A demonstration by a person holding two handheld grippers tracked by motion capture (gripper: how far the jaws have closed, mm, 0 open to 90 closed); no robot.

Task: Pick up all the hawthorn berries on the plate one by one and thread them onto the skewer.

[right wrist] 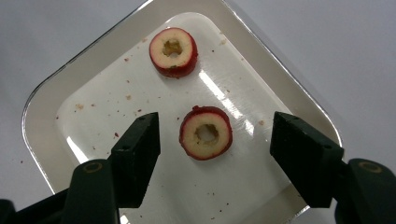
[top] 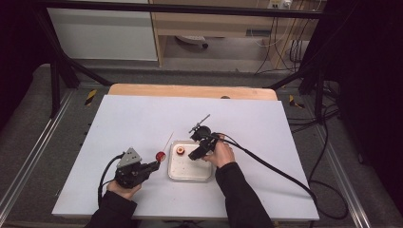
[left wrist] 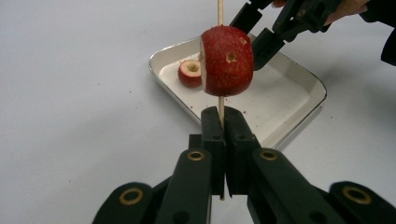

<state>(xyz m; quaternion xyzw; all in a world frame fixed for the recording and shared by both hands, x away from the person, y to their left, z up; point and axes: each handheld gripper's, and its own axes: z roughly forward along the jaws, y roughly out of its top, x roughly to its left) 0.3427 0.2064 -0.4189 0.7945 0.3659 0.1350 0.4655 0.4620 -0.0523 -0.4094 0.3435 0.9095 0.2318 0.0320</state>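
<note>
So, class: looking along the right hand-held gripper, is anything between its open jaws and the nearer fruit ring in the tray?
Nothing visible. The right hand-held gripper straddles the nearer fruit ring with clear gaps either side; the other ring lies farther up the tray.

Left forearm comes in from the bottom edge, dark sleeve, hand wrapped around the left gripper [top: 153,165], which lies low and roughly level, its tips aimed toward the right hand. Its two black jaws are pressed tight together (seen along its own view, the pads [left wrist: 215,135] meet face to face). The right forearm reaches further forward, angled inward, wrist bent so the right gripper [top: 195,155] tips downward and back toward the left one. Its jaws stand apart, a clear gap between the pads [right wrist: 140,149], neither pad pressing on anything. The two grippers sit near each other, not touching.
</note>
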